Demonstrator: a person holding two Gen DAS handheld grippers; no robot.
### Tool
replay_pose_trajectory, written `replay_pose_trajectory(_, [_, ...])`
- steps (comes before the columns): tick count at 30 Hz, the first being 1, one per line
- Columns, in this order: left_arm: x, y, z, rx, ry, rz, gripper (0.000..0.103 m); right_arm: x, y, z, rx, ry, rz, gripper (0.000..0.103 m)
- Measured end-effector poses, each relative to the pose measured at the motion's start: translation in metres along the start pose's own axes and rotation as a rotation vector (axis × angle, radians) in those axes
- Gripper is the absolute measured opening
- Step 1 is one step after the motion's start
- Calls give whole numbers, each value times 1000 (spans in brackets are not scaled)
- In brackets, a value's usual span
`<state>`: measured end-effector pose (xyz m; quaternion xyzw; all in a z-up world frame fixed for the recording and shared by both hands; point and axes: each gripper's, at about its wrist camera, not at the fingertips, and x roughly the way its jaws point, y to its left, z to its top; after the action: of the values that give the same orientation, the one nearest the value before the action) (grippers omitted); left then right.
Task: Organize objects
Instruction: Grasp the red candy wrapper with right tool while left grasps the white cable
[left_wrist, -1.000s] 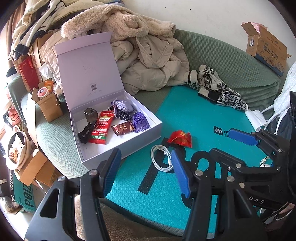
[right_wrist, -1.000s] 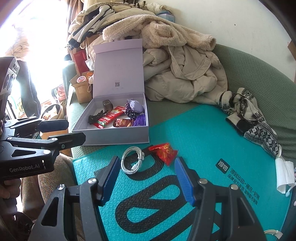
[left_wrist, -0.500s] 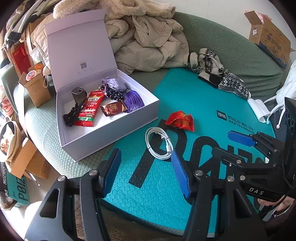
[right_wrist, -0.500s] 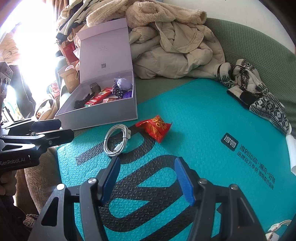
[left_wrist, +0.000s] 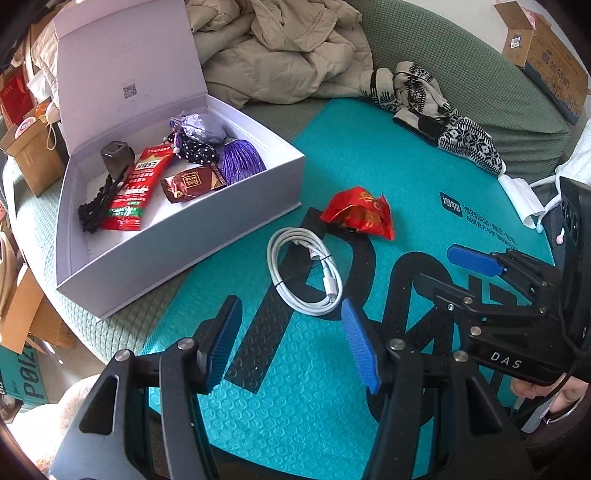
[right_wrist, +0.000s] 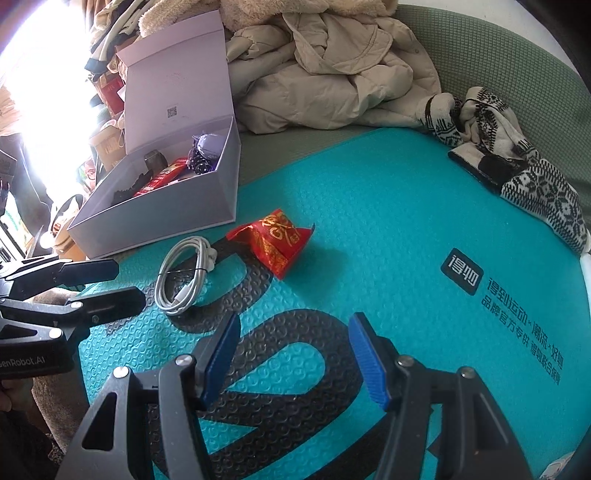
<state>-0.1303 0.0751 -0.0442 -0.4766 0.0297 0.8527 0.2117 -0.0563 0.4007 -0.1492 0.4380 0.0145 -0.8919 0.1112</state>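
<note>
Cable (left_wrist: 306, 275) and red packet (left_wrist: 360, 214) on mat, both tongs (left_wrist: 291, 339) (right_wrist: 295, 350) released, empty

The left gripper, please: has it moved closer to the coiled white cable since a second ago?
Yes. The left gripper has come down toward the coiled white cable, which lies unmoved beside the white box.

You get bright daylight from the upper left of the right wrist view, where it blows out to white glare. Both fisheye views bend hard and go black at the corners, yet stay sharp, and the red packet (right_wrist: 275, 240) casts a soft shadow on the teal mat (right_wrist: 388, 221).
</note>
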Motion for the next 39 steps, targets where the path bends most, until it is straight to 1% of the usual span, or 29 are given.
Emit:
replay_pose_trajectory(2, [7,-1,3,0,10,-21,59,3,-3,5,-24,-6,-26,62])
replay_pose_trajectory(3, [10,-3,4,4,14,-14,59,4,-5,8,-24,-12,-31,62])
replay_pose_trajectory(5, [16,-9,8,24,16,1,63,7,-10,15,-15,-20,-20,62])
replay_pose_trajectory(7, [24,-14,11,44,25,-16,65,12,-13,20,-13,-14,-13,62])
replay_pose_trajectory(10, [38,-13,16,44,43,-27,66,23,-13,27,-20,1,-36,62])
replay_pose_trajectory(14, [56,-7,20,18,79,-59,66,33,-12,37,-23,-4,-12,62])
replay_pose_trajectory(19, [65,-9,25,54,56,-43,71,49,-5,51,-52,16,6,62])
replay_pose_trajectory(21, [67,-11,23,75,38,-37,73,52,-1,54,-58,18,39,62])
replay_pose_trajectory(23, [70,-12,24,93,36,-31,75,54,4,56,-69,11,53,62])
replay_pose_trajectory(26, [71,-12,25,87,33,-41,76,61,10,57,-89,25,44,62])
replay_pose_trajectory(31, [69,-3,26,56,22,-51,76,65,8,53,-65,30,64,62])
replay_pose_trajectory(32, [69,-1,25,52,18,-50,76,64,8,53,-63,25,64,60])
replay_pose_trajectory(33, [69,-1,25,48,13,-54,76,62,7,52,-58,19,70,52])
replay_pose_trajectory(36, [67,7,23,26,-9,-91,75,57,5,49,-29,16,87,47])
replay_pose_trajectory(37, [67,10,23,14,-14,-104,72,55,5,47,-26,11,83,44])
replay_pose_trajectory(38, [66,13,22,5,-17,-102,66,53,5,46,-23,10,76,43])
replay_pose_trajectory(39, [65,15,22,-1,-20,-103,64,51,6,43,-19,12,67,43])
